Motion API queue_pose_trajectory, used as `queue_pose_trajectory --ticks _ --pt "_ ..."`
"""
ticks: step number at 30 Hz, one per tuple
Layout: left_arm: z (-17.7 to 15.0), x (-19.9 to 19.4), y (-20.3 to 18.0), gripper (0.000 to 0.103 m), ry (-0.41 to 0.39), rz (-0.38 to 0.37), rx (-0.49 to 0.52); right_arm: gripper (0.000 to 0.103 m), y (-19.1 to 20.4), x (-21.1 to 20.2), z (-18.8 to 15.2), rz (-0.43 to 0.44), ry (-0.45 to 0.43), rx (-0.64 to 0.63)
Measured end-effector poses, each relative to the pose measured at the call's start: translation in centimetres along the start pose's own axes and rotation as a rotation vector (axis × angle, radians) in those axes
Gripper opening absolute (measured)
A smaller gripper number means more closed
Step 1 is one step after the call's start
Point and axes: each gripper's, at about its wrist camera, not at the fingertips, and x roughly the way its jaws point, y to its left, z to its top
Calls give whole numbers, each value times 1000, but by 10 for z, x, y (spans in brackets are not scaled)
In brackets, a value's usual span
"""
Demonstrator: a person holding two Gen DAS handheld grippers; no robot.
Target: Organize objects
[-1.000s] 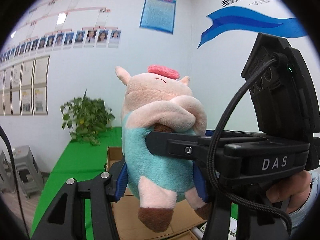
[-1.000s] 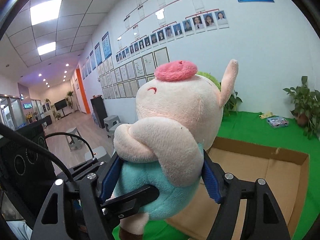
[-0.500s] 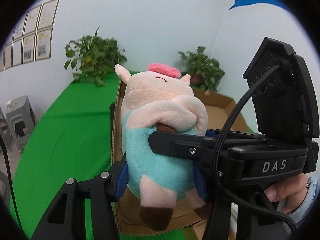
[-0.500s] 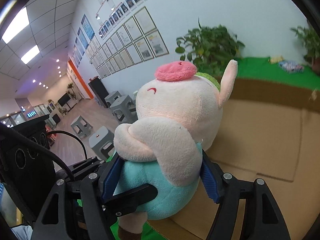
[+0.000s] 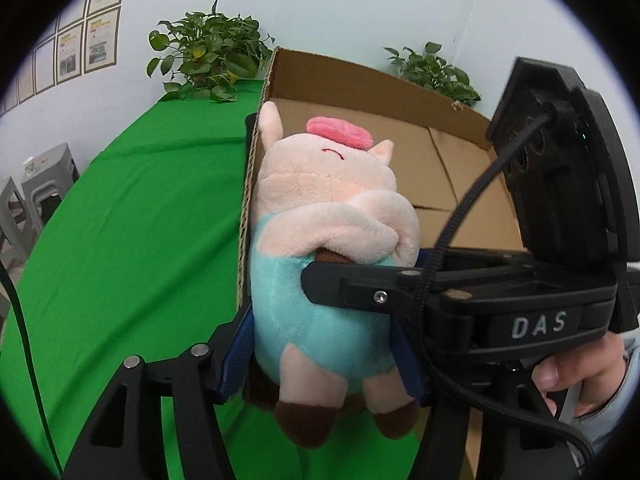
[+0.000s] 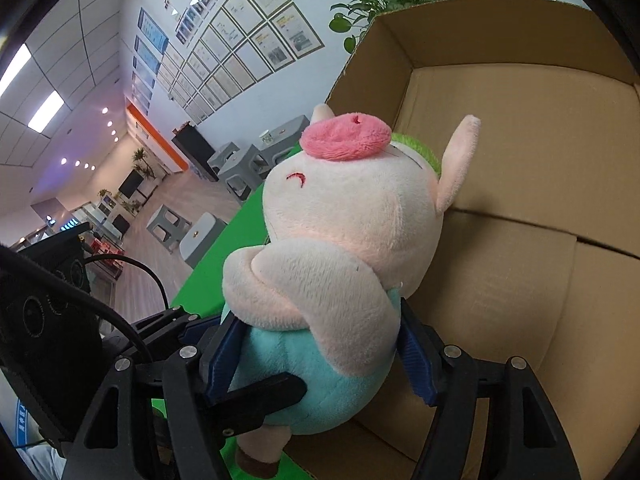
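Both grippers clamp the pig [image 5: 320, 264] at its teal belly: left gripper [image 5: 320, 344], right gripper [image 6: 320, 360]. It hangs over the near edge of the open box [image 6: 520, 160]. It looks soft, light and squashy, so the belly seems the firmest hold.

A table covered in bright green cloth [image 5: 120, 240] carries an open cardboard box [image 5: 400, 92], which sits directly on the cloth. At the far edge, by the wall, a leafy potted plant [image 5: 208, 56] stands; a second plant [image 5: 436, 72] shows behind the box, probably on the same surface.
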Motion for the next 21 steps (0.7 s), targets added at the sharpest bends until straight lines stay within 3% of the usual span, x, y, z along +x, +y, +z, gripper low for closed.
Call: queue_pose_trajectory --ticks 10,15,18,20,21 --pt "-41 -46 5 61 -9 25 27 68 29 24 -6 -118 74 -25" --pt "-46 -72 17 61 -59 25 -2 81 50 36 6 -177 105 -9" --pt "-46 -86 20 61 -88 21 1 88 67 17 5 -189 30 -5" --pt "-45 -95 20 62 -111 18 5 102 82 -6 6 -206 -36 -4" --pt "-43 -102 18 64 -131 14 7 102 91 -18 3 -230 -66 -12"
